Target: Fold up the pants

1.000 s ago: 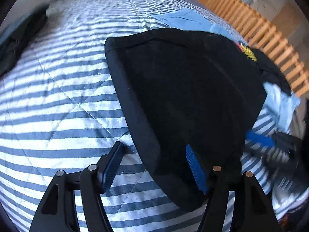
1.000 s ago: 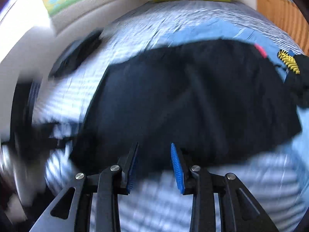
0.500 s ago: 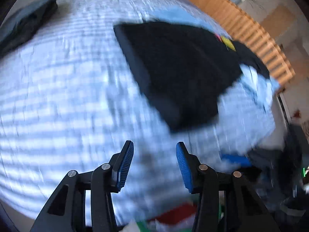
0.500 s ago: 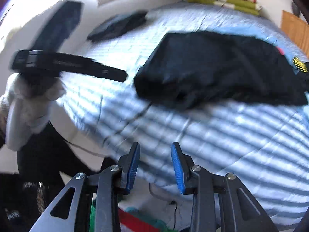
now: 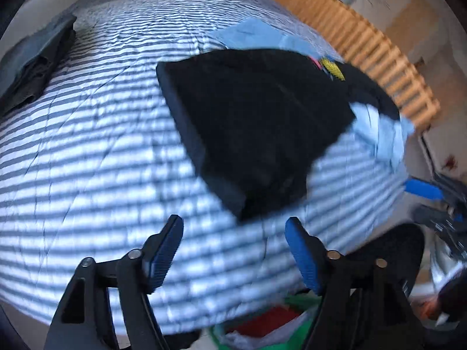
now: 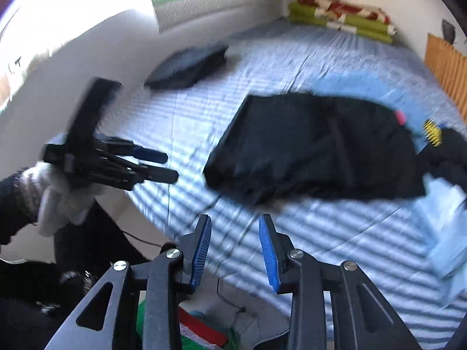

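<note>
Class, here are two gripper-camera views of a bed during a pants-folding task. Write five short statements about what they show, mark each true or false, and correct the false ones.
1. The black pants lie folded on the striped bedspread. True.
2. The left gripper is clamped on the pants. False: nothing sits between its jaws, which have just been opening, and the pants lie beyond the fingertips.
3. The right gripper holds nothing. True: its jaws are apart and only bedspread and floor show between them.
4. A dark folded garment lies apart from the pants, nearer the wall. True.
5. The light blue cloth lies on top of the pants. False: the pants overlap it, and it shows only at their edges.
</note>
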`<state>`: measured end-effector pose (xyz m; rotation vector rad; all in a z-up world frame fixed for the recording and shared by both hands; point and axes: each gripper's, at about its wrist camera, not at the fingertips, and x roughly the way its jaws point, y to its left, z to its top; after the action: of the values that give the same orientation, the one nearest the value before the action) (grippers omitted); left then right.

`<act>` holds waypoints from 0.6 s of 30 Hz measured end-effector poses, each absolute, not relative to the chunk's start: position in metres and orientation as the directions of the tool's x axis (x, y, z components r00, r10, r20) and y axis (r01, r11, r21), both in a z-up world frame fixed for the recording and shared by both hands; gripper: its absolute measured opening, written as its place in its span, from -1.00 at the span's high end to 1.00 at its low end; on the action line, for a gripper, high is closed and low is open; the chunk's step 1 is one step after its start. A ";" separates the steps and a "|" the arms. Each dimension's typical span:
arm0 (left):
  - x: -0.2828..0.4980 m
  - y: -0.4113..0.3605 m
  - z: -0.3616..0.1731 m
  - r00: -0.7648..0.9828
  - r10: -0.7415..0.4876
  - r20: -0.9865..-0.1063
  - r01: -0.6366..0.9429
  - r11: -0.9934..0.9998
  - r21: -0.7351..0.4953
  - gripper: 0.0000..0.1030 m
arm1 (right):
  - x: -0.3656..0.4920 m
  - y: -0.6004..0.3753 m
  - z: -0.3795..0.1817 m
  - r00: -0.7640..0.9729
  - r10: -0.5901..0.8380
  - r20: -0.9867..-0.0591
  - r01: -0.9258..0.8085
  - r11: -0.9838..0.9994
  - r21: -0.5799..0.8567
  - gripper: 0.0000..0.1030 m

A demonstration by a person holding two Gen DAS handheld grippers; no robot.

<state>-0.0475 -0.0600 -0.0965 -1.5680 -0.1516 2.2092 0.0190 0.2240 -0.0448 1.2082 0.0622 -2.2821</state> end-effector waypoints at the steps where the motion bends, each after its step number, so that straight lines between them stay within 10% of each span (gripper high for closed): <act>1: -0.064 -0.056 -0.101 -0.266 0.390 -0.882 -0.257 -0.910 -0.325 -0.48 | 0.013 0.231 -0.035 -0.465 -0.446 -0.765 0.483 -0.852 0.203 0.35; 7: -0.123 -0.061 -0.154 -0.233 0.369 -0.900 -0.061 -0.929 -0.365 -0.40 | -0.041 0.265 -0.035 -0.522 -0.405 -0.751 0.404 -0.892 0.200 0.33; 18: -0.139 -0.070 -0.157 -0.341 0.397 -0.852 0.072 -0.893 -0.445 0.90 | -0.153 0.280 -0.161 -0.400 -0.529 -0.749 0.168 -0.845 0.507 0.46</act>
<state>-0.1394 -0.0702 -0.1572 -1.6674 -0.6129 2.3375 -0.1532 0.2804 -0.1613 1.4006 -0.4957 -2.2685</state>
